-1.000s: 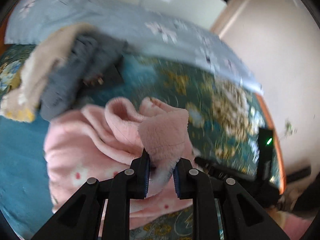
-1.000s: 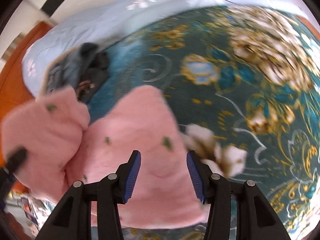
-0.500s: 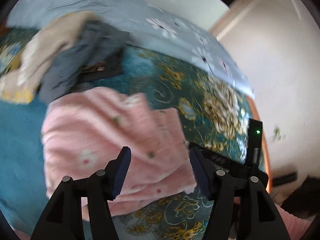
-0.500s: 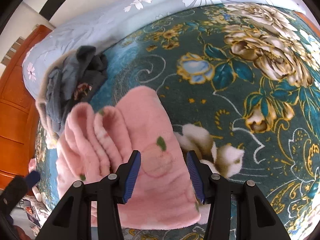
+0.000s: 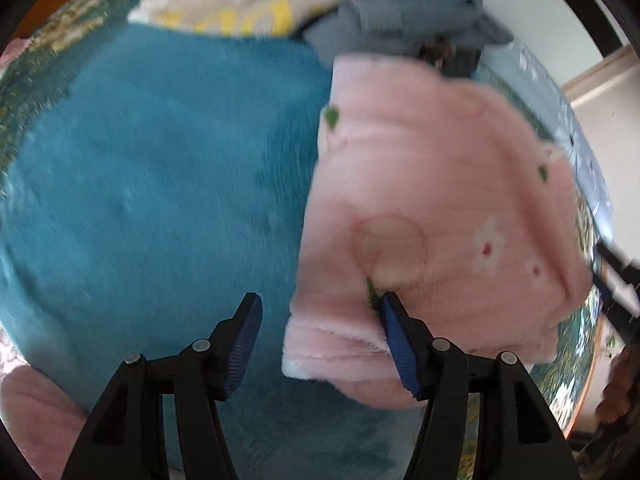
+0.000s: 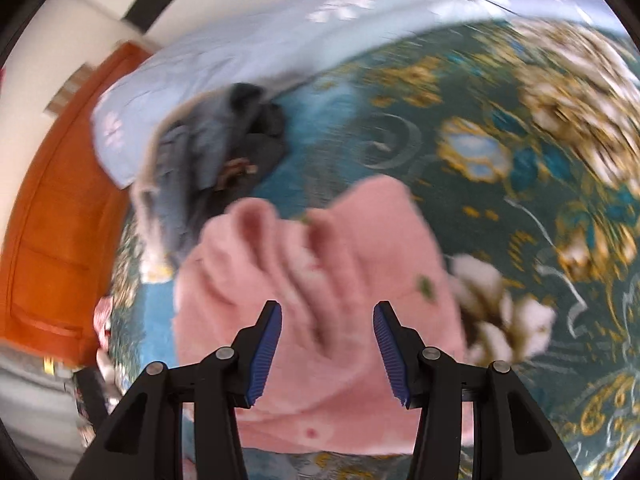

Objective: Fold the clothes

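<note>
A folded pink fleece garment point(image 5: 432, 208) with small flower prints lies on the teal floral bedspread point(image 5: 152, 184). My left gripper point(image 5: 320, 320) is open and empty, its right finger just over the garment's near left corner. In the right wrist view the same pink garment point(image 6: 320, 288) lies bunched in folds straight ahead. My right gripper point(image 6: 327, 336) is open and empty, hovering above its near part.
A heap of grey and beige clothes point(image 5: 392, 12) lies beyond the pink garment; it also shows in the right wrist view point(image 6: 208, 152). A pale blue flowered quilt point(image 6: 304, 32) lies along the bed's far side. An orange wooden door point(image 6: 60, 216) stands at left.
My left gripper let go of the pink garment, opened wide, and swung left and closer over the bedspread. The garment dropped into a folded stack. My right gripper stayed open above it.
</note>
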